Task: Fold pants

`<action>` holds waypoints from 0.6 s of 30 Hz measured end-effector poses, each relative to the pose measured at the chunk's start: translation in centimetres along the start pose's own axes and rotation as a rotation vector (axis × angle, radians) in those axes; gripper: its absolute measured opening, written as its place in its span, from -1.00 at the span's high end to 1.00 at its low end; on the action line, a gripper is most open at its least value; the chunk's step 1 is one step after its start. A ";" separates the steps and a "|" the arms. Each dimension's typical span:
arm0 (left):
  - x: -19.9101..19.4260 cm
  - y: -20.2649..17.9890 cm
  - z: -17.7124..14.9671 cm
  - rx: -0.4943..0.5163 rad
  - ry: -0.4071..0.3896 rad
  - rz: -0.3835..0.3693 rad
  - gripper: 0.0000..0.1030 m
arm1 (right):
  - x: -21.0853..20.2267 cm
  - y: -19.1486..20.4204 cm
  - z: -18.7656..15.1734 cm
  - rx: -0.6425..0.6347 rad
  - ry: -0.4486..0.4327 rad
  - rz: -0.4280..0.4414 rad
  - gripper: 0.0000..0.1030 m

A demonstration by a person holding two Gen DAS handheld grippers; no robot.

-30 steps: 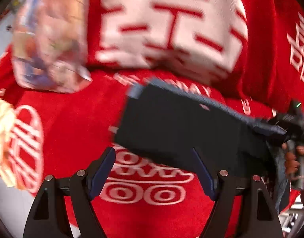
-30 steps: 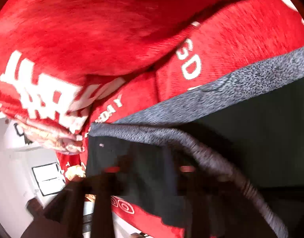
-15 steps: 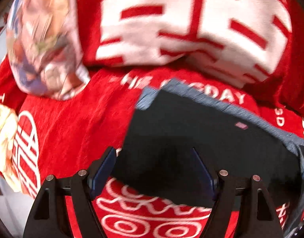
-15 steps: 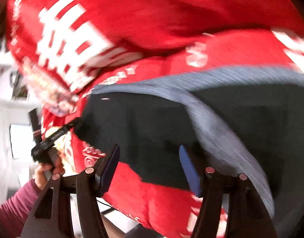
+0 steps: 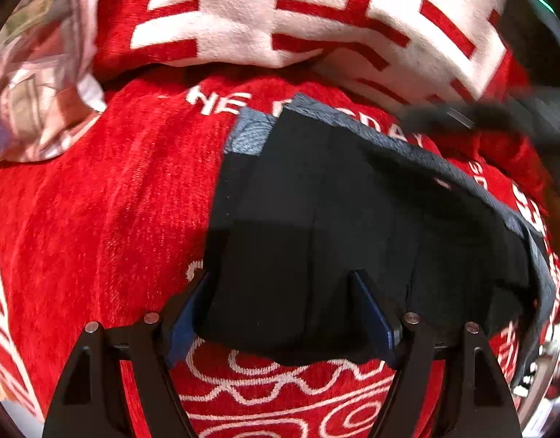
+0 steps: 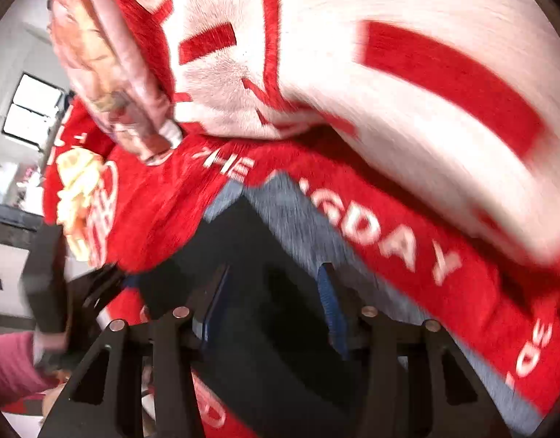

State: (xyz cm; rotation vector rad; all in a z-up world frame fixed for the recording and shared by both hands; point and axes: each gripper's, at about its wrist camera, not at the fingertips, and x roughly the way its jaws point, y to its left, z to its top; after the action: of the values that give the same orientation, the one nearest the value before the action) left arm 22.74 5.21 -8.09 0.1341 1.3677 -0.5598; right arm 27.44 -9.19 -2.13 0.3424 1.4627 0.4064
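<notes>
Pants [image 5: 352, 219]: dark, grey waistband along far edge, folded into compact block, lying flat on red blanket [image 5: 97, 219] with white lettering and looped line pattern.

Left wrist view. Left claw [image 5: 280, 299] spread wide, blue-padded fingers [image 5: 371, 314] straddling near edge of pants; cloth lying between the pads, not pinched. Grey corner patch of waistband showing at upper left of the block. Beyond pants, folded red-and-white quilt [image 5: 298, 18] with large block characters, bulging over far edge of blanket. Floral pillow [image 5: 35, 84] at upper left, touching quilt. Right claw [image 5: 491, 120] visible only as dark blurred streak at upper right, above waistband; its state not readable from here.

Right wrist view. Heavy motion blur. Right claw [image 6: 272, 295] wide apart, blue pads [image 6: 327, 303] over the dark fabric near grey waistband [image 6: 298, 219]; nothing clamped. Pants [image 6: 250, 255] below the white lettering on blanket [image 6: 152, 200], quilt [image 6: 352, 73] filling upper right. Floral pillow [image 6: 108, 73] upper left, pale yellow object [image 6: 79, 189] on blanket near left edge, kind not clear. Left claw [image 6: 97, 288] dark and blurred at lower left beside corner of pants; pink sleeve [image 6: 10, 361] at bottom left. Window [image 6: 31, 109] in background, far left.
</notes>
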 end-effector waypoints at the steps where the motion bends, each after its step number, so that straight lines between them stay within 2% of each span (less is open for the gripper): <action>1: -0.3 0.1 -0.4 0.009 -0.006 -0.012 -0.52 | 1.0 0.1 1.0 -0.010 0.008 -0.008 -0.02; 7: -1.0 0.6 -2.1 0.012 -0.048 -0.077 -0.52 | 5.3 -0.1 3.4 -0.082 0.107 -0.061 -0.02; 12: -1.5 0.9 -2.6 0.018 -0.056 -0.099 -0.52 | 6.8 -1.4 4.4 -0.005 0.147 0.013 -0.01; 15: -2.3 1.3 -3.1 0.014 -0.058 -0.107 -0.52 | 6.6 -1.2 4.4 0.012 0.147 0.065 0.74; 16: -2.7 1.4 -3.4 0.013 -0.057 -0.106 -0.52 | 6.0 -0.7 4.4 0.002 0.128 0.042 0.80; 18: -3.1 1.4 -3.5 0.007 -0.056 -0.109 -0.52 | 4.8 0.1 4.2 -0.033 0.110 0.063 0.81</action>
State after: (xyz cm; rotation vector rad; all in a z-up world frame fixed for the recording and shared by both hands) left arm 20.00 8.82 -6.21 0.0494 1.3239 -0.6553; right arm 31.91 -6.78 -5.94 0.3446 1.5540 0.5057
